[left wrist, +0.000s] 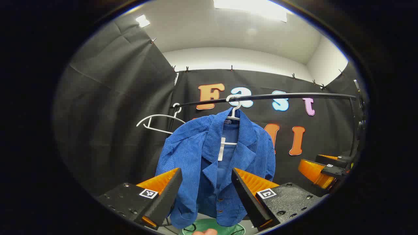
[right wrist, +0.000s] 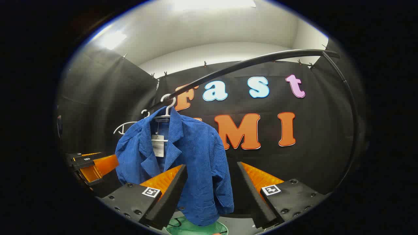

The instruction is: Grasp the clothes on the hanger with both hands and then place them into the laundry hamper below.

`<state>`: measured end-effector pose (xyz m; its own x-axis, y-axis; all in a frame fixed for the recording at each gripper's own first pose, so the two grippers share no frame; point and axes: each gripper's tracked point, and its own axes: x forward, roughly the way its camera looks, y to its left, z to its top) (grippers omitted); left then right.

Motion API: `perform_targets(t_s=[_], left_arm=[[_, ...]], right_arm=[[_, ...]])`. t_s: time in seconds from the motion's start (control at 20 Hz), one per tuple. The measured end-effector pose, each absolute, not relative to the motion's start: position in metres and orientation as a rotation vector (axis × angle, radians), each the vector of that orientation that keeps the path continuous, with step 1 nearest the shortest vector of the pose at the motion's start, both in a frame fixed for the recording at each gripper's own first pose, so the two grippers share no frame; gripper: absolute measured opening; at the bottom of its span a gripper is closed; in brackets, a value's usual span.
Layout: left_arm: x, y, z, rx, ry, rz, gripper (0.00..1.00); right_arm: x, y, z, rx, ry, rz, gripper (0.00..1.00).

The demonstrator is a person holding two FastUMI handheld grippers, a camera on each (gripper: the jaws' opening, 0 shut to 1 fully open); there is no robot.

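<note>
Your left gripper (left wrist: pixel 206 182) points up at the jacket (left wrist: pixel 215 163), and its jaws are wide open with nothing in them. The jacket's front sits in the gap between the two fingers, but farther off, so they do not touch it. Your right gripper (right wrist: pixel 211 179) also points up, with its jaws wide open and holding nothing. Its left finger (right wrist: pixel 169 192) lines up with the jacket's right side, and its other finger has the black wall behind it.

In the left gripper view you can see your right gripper far off at the right edge, low down, well apart from the jacket. In the right gripper view your left gripper (right wrist: pixel 93 164) shows at the left edge, just beside the jacket's sleeve (you cannot tell if it touches).

The blue jacket hangs on a white hanger (left wrist: pixel 233 112) on the black rail (left wrist: pixel 277 96). It hangs open at the front, with a white tag inside. A second hanger (left wrist: pixel 156 122), bare, hangs on the rail to the left of it.

Under the jacket's bottom edge you can see a green round hamper (right wrist: pixel 196 228). Only a bit of its rim shows. There is open room on the rail to the right of the jacket, and the black wall is behind it all.
</note>
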<state>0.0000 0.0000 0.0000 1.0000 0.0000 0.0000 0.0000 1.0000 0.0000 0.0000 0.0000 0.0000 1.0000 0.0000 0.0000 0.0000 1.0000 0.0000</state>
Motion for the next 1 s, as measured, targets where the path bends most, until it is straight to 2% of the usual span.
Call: perform_targets(t_s=[0.1, 0.25, 0.3, 0.35, 0.4, 0.45, 0.65, 0.7, 0.8, 0.9, 0.95, 1.0], left_arm=[[-0.001, 0.001, -0.001, 0.000, -0.001, -0.001, 0.95], [-0.003, 0.001, 0.001, -0.005, -0.005, 0.001, 0.92], [-0.005, 0.003, 0.001, -0.006, -0.006, 0.004, 0.92], [-0.006, 0.003, 0.002, -0.008, -0.008, 0.006, 0.92], [-0.006, 0.004, 0.002, -0.010, -0.009, 0.007, 0.92], [-0.006, 0.005, 0.002, -0.010, -0.008, 0.009, 0.92], [-0.009, 0.007, 0.002, -0.018, -0.008, 0.012, 0.92], [-0.008, 0.008, 0.002, -0.019, -0.008, 0.014, 0.95], [-0.008, 0.008, 0.001, -0.023, -0.007, 0.013, 0.95], [-0.007, 0.010, 0.002, -0.024, -0.010, 0.013, 0.95], [-0.007, 0.010, 0.003, -0.022, -0.012, 0.013, 0.92], [-0.008, 0.010, 0.003, -0.021, -0.014, 0.014, 0.95]], right_arm=[[-0.002, 0.001, 0.000, 0.000, -0.002, 0.003, 0.97], [-0.004, 0.002, 0.000, 0.002, -0.001, 0.009, 0.92], [-0.005, 0.001, 0.000, 0.002, -0.001, 0.008, 0.92], [-0.006, 0.001, 0.001, 0.001, -0.003, 0.008, 0.97], [-0.007, 0.001, 0.001, 0.000, -0.004, 0.006, 0.93], [-0.009, -0.001, 0.002, 0.000, -0.006, 0.004, 0.97], [-0.013, -0.002, 0.004, -0.004, -0.010, -0.002, 0.97], [-0.013, -0.002, 0.004, -0.005, -0.011, -0.002, 1.00], [-0.012, -0.001, 0.003, -0.007, -0.009, -0.002, 0.97], [-0.011, -0.001, 0.004, -0.007, -0.011, -0.003, 1.00], [-0.011, 0.000, 0.005, -0.009, -0.013, -0.004, 0.92], [-0.010, 0.000, 0.004, -0.011, -0.014, -0.004, 0.97]])
